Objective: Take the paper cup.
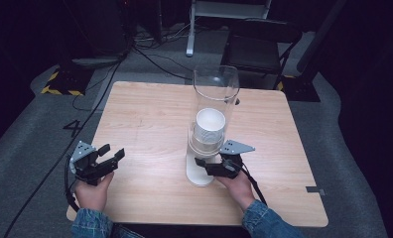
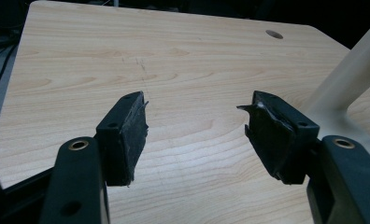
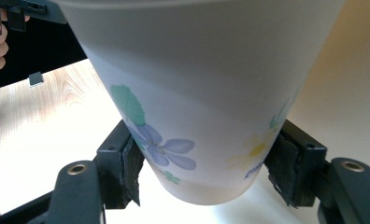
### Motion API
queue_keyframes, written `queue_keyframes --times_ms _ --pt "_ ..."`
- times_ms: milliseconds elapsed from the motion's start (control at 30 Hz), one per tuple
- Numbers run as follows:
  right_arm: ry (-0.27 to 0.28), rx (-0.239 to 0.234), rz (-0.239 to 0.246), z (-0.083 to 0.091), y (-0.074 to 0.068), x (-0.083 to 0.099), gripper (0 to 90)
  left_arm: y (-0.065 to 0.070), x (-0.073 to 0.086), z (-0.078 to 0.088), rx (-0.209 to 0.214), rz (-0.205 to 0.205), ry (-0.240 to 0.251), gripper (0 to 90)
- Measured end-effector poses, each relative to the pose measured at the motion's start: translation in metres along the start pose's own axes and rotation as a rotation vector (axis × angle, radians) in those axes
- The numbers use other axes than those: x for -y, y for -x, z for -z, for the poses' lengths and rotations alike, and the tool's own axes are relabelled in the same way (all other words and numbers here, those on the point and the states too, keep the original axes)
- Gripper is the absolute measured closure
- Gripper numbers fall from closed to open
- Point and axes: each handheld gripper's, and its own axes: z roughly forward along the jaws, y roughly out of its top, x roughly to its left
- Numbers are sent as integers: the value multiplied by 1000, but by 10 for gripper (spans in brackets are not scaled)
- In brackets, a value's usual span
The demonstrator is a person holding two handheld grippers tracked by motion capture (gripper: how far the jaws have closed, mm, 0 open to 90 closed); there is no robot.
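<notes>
- The right gripper [image 1: 208, 164] has its jaws set around the bottom paper cup [image 3: 192, 107] under the clear tube dispenser [image 1: 215, 106] near the table [image 1: 150, 119] centre, seemingly to pull it down; whether the pads press it, I cannot tell.
- The cup stands upright, mouth up, axis vertical.
- The left gripper [image 1: 111, 154] waits at the near left, jaws apart and empty.

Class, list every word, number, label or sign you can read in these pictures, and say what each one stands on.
"4": a dark figure marked on the grey floor left of the table, in the high view.
Yellow-and-black hazard stripes: on the floor beyond it; a sign, no words.
Paper cup between the right tool's pads: printed flowers, no lettering.
</notes>
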Motion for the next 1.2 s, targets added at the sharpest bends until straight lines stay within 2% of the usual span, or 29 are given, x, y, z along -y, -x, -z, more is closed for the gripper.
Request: queue_keyframes --times_ms 100,833,967,1033,1167,1200 --pt "5 9 22 0 -1 1 345 0 0 0 0 1 0 376" --pt "-41 25 43 -4 -1 21 345 -1 -1 -2 8 10 2 376" --pt "-84 29 52 -5 -1 25 345 -1 -1 -3 11 13 2 376" --pt "-88 29 53 -5 -1 26 345 -1 -1 -4 13 14 -1 376" --pt "-111 18 33 -7 -1 29 345 -1 -1 -5 12 19 -1 376" --pt "-141 16 30 -8 -1 30 345 -2 -1 -5 16 17 -1 376"
